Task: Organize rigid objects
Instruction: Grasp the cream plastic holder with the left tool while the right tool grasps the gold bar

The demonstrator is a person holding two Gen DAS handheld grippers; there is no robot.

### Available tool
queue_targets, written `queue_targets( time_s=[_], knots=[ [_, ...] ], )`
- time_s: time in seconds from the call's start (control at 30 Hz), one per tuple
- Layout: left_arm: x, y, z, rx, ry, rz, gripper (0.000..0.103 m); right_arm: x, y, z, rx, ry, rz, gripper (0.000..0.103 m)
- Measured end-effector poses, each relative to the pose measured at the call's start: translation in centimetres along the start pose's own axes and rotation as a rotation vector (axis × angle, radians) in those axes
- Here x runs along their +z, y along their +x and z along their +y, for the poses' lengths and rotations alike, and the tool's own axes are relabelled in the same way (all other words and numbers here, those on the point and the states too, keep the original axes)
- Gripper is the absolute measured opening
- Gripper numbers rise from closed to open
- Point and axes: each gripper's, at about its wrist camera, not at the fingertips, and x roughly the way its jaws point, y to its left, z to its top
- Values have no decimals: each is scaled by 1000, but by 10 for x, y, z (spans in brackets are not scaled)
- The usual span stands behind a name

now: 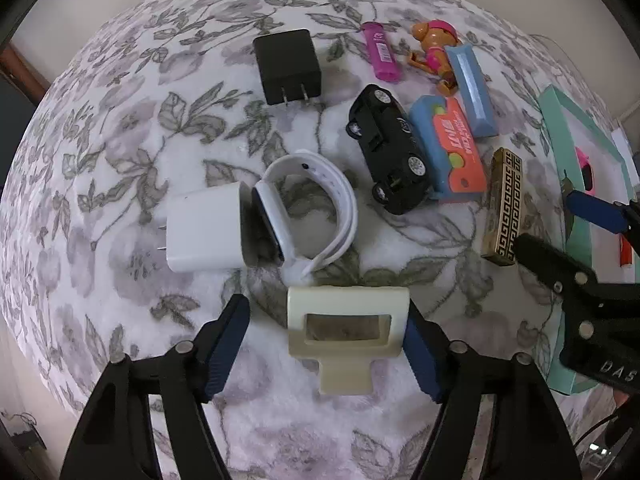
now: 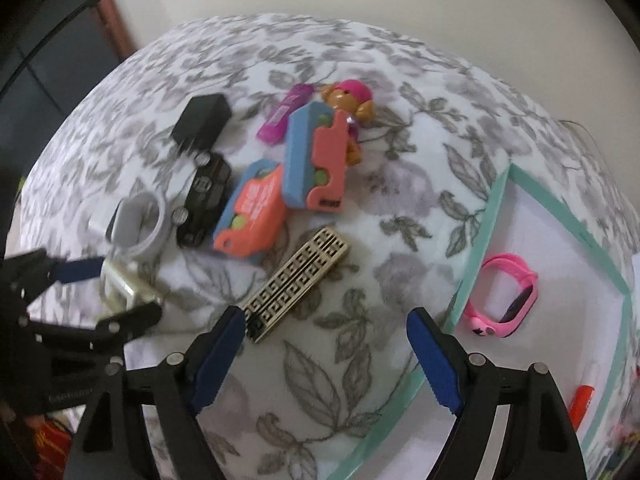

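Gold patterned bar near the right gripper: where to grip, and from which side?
Grip the gold patterned bar across its narrow width, near its middle, coming from above. It lies flat on the floral cloth, long and slim, running diagonally away from the open right gripper, whose left fingertip sits at its near end. Rotate the jaws to straddle the long sides.

Black plastic left gripper (image 1: 326, 344) and right gripper (image 2: 326, 354); ribbed dark-blue pads (image 1: 226, 350) lining fingers; round silver rivets (image 1: 183, 346) at joints; white lettering on one body.
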Motion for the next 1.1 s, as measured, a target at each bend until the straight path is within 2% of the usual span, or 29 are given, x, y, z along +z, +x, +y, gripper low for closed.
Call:
queue_targets(
  time_s=[0.27, 0.37, 0.5, 0.6, 0.7, 0.97, 1.1],
  knots=[
    [-1, 1, 2, 1, 2, 8, 73, 0, -3, 3, -101, -56, -19, 85],
    [0, 3, 5, -5, -11, 9, 73, -3, -2, 8, -118, -101, -4, 85],
    [1, 5, 8, -4, -17, 7, 73, -3, -7, 4, -117, -90, -15, 85],
    [1, 5, 8, 0, -14, 7, 73, -2, -5, 5, -185, -115, -4, 86],
    [1, 4, 7, 1, -26, 7, 73, -3, -2, 9, -182, -132, -3, 86],
    [2, 5, 12, 6, -40, 7, 73, -1, 2, 34, -248, -257, -35, 86],
    [3, 5, 14, 12, -36, 9, 73, 1, 1, 36, -261, -253, -46, 86]
  ],
)
